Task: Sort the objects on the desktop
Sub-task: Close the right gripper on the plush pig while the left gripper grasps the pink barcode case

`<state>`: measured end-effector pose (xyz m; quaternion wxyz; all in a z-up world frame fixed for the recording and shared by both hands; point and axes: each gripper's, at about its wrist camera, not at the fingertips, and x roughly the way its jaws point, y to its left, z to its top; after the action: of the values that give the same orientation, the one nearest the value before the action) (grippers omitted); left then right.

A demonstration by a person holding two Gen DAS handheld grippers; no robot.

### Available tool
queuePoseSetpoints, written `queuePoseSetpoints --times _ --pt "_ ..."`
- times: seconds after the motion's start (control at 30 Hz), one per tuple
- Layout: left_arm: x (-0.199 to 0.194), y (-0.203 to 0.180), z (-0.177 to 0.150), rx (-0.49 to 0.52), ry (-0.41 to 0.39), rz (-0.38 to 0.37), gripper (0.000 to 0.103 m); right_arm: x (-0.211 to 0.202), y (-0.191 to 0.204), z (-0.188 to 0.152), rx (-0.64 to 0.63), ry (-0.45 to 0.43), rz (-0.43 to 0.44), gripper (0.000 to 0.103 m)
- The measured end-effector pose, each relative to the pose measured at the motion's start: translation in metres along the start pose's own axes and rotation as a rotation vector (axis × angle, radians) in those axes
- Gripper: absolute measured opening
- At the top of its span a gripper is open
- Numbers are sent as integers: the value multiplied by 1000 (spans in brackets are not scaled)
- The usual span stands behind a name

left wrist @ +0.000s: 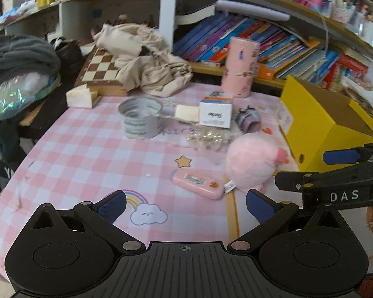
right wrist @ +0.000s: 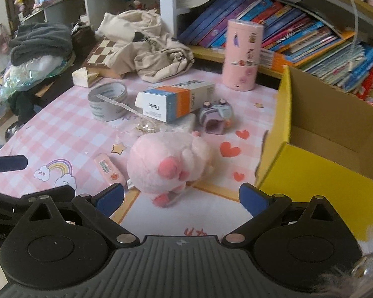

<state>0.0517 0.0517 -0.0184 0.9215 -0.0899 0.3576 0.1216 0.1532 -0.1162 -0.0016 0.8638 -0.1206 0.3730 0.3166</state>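
Left gripper (left wrist: 185, 204) jaws apart, empty, above the pink checked table mat (left wrist: 87, 154). Right gripper (right wrist: 181, 198) jaws apart, empty; round pink plush pig (right wrist: 170, 162) at its 12 o'clock, open yellow cardboard box (right wrist: 318, 164) at 2 o'clock.

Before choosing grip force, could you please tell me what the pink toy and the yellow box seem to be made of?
Pink toy: soft plush, judging by its fuzzy, matte pile. Yellow box: probably cardboard, yellow outside, with a plain brown inside and folded flaps.
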Motion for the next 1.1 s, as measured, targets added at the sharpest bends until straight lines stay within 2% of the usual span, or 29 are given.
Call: queuePoseSetpoints --times 0.17,0.4,0.6,0.77,1.1 --pt "15 -2 -1 13 33 31 100 21 -1 13 -18 25 56 101" --pt "44 -18 -1 131 50 57 94 42 5 26 -69 53 83 101" --pt "70 -23 4 153 66 52 88 57 5 34 -90 85 81 101" --pt "88 -27 8 190 68 40 88 68 3 40 -82 111 90 101" --pt "103 -19 11 144 71 -6 88 83 2 43 -83 147 85 101"
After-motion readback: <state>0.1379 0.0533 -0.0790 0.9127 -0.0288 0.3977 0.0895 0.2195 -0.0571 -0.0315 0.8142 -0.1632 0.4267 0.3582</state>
